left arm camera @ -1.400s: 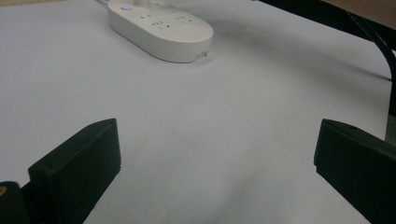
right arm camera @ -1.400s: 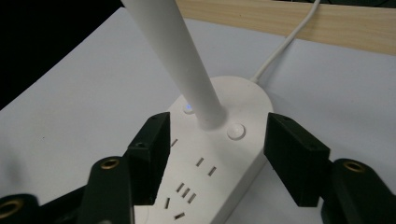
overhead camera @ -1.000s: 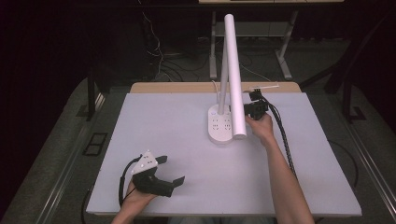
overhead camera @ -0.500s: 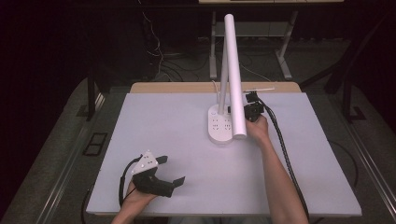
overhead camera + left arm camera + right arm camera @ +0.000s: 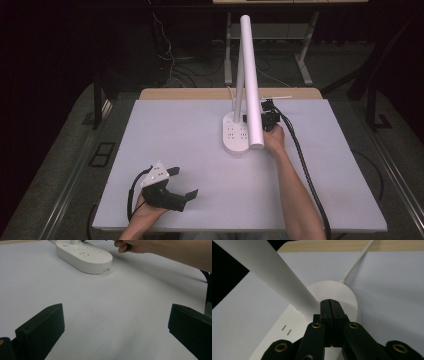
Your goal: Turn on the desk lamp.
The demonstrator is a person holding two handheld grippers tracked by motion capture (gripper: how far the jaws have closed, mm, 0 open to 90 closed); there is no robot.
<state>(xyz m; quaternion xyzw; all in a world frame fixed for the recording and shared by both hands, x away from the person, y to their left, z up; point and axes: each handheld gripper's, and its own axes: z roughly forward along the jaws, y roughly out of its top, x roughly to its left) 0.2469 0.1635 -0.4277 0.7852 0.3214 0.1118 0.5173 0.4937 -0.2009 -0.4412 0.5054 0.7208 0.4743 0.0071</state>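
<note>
A white desk lamp (image 5: 248,75) stands upright mid-table, sockets in its oval base (image 5: 236,137).

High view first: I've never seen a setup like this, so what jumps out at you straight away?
A tall white desk lamp stands at the far middle of the white table, on an oval base with sockets. The right tool sits beside that base with its jaws pressed together; the right gripper view shows them over the base by the lamp's stem. The left tool rests near the front left edge, jaws wide apart.
</note>
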